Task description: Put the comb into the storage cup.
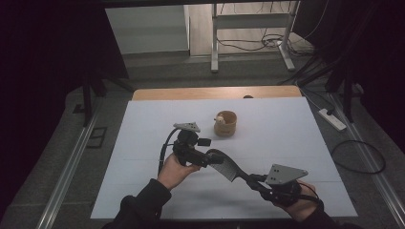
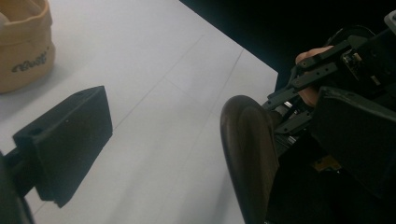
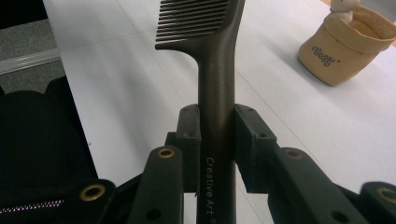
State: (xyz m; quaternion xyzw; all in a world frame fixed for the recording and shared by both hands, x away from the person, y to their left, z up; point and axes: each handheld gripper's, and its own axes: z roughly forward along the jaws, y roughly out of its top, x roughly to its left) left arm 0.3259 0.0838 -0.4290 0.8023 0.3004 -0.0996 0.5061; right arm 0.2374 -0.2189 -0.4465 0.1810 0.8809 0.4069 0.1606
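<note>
High view: person's two hands come in from the bottom edge over a white table top (image 1: 267, 129), each with a black two-jaw gripper. Right gripper (image 1: 251, 180) sits low right, jaws clamped on the handle of a dark brown plastic comb (image 1: 228, 165); comb runs up-left from it, toothed end toward the left gripper (image 1: 210, 155), which is held near table centre. Right gripper view: both pads press the comb handle (image 3: 215, 116) from either side, white lettering on the handle below the pads, teeth at the top, comb held above the table. Left gripper view: jaws stand apart, one black pad (image 2: 70, 140) at left, the other at right, comb's rounded end (image 2: 247, 149) lies between them; cannot tell if it touches the right pad, left pad clearly off it. Small tan fabric pouch (image 1: 225, 123) with a pale toy inside stands upright on the table beyond the left gripper, well apart from the comb.
</note>
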